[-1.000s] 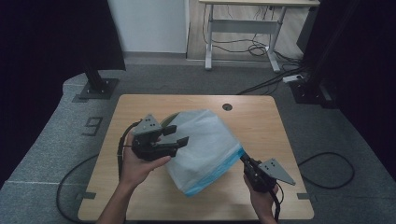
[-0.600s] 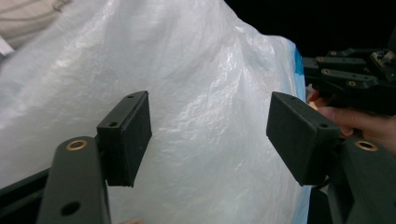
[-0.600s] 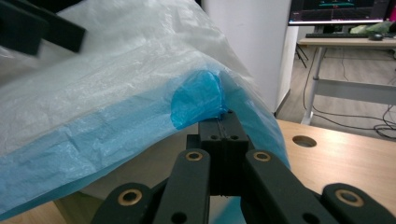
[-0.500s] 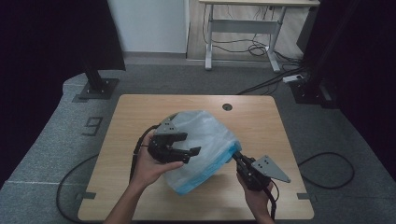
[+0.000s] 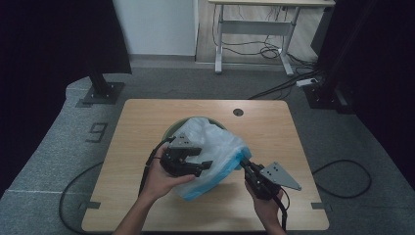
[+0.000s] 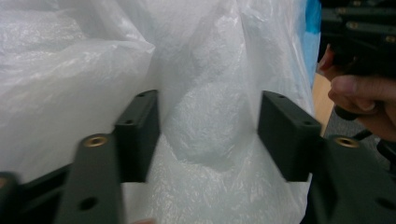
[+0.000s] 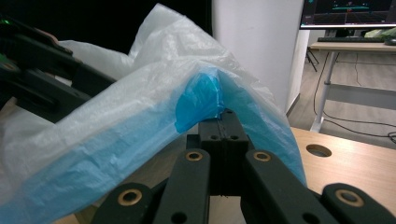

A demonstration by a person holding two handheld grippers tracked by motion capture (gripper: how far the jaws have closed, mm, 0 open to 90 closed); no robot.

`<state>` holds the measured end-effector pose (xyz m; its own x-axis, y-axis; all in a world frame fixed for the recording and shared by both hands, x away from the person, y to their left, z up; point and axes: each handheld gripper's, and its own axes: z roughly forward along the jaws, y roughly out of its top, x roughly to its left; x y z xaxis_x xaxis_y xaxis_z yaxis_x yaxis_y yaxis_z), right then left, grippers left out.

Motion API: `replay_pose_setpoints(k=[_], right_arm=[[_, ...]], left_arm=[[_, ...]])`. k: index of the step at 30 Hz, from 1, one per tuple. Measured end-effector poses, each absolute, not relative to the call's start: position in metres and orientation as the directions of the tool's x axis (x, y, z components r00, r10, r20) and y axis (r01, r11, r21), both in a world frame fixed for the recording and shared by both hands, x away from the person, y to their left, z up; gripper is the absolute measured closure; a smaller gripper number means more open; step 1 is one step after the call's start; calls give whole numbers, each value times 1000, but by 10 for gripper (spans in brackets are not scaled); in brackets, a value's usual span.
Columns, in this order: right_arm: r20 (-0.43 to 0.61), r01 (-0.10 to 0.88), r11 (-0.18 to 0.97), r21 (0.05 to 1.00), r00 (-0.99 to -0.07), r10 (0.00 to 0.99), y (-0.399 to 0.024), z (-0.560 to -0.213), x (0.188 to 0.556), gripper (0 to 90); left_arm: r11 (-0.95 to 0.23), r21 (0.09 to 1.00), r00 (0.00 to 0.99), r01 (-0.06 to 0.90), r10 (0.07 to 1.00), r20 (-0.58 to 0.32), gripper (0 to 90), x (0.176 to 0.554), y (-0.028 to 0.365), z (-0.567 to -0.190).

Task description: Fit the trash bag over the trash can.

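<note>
A thin white plastic bag [image 5: 215,144] with a blue hem drapes over a round green bin [image 5: 173,128] at the table's middle. My right gripper [image 5: 243,164] is shut on the blue hem [image 7: 198,100]; in the right gripper view its jaws [image 7: 224,122] meet flat on the film. My left gripper [image 5: 204,166] lies against the bag's near-left side. Its jaws [image 6: 208,135] have just been closing and stand apart, with a loose bulge of white film [image 6: 205,116] between the pads, not pinched. The right hand [image 6: 359,88] shows at the far right of the left gripper view.
The wooden table [image 5: 142,122] has a round cable hole [image 5: 238,112] near its far edge. Black cables trail from both grippers over the near edge. A stand's base [image 5: 100,93] sits on the floor at far left, and a desk frame [image 5: 254,29] stands behind.
My left gripper has moved right and toward the near edge, down onto the bag. The bag has sagged lower over the bin. The right gripper has shifted slightly left, still holding the hem.
</note>
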<state>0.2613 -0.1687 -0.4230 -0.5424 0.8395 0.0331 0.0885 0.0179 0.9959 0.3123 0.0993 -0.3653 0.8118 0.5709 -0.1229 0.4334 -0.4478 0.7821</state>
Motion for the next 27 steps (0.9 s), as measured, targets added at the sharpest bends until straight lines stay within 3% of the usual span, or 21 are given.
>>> replay_pose_setpoints(k=[7,14,22,27], right_arm=[[32,89,20,996,-544,838,-168,-423,262,892],[37,93,16,996,-540,841,-171,-424,262,892],[40,94,13,995,-542,840,-172,-425,262,892],[40,96,15,995,-546,837,-170,-426,262,892]], left_arm=[[-440,784,823,438,548,-152,750,314,100,-368],[-425,779,821,462,537,-194,847,318,103,-371],[-419,788,823,450,538,-184,824,315,102,-370],[-383,813,817,439,546,-184,643,312,100,-366]])
